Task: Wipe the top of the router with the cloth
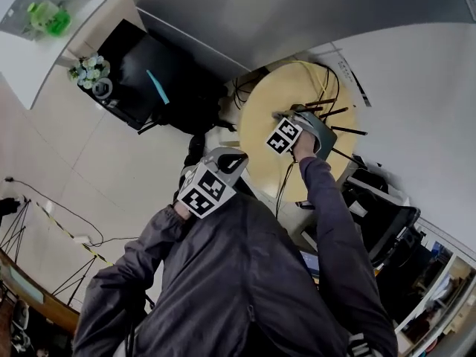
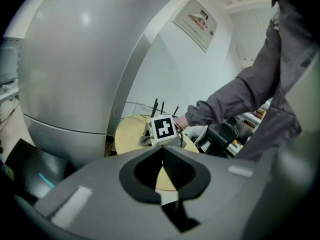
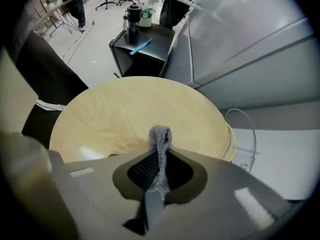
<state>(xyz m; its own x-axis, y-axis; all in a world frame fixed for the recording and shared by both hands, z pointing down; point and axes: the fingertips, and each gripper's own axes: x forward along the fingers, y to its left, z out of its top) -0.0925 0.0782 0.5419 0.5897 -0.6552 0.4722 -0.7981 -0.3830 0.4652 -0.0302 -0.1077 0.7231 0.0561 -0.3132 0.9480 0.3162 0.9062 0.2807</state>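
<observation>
Round wooden table [image 1: 256,117] by grey curved wall. We see right gripper [image 1: 297,117] clamped on grey cloth [image 3: 160,139], right over router [image 1: 336,111]. Router body mostly hidden under it, so we can't tell long axis. Antennas fan out toward table's far-right edge. Left gripper [image 1: 236,157] has jaws together, empty, back by torso, well apart from router. We judge right arm does wipe.
</observation>
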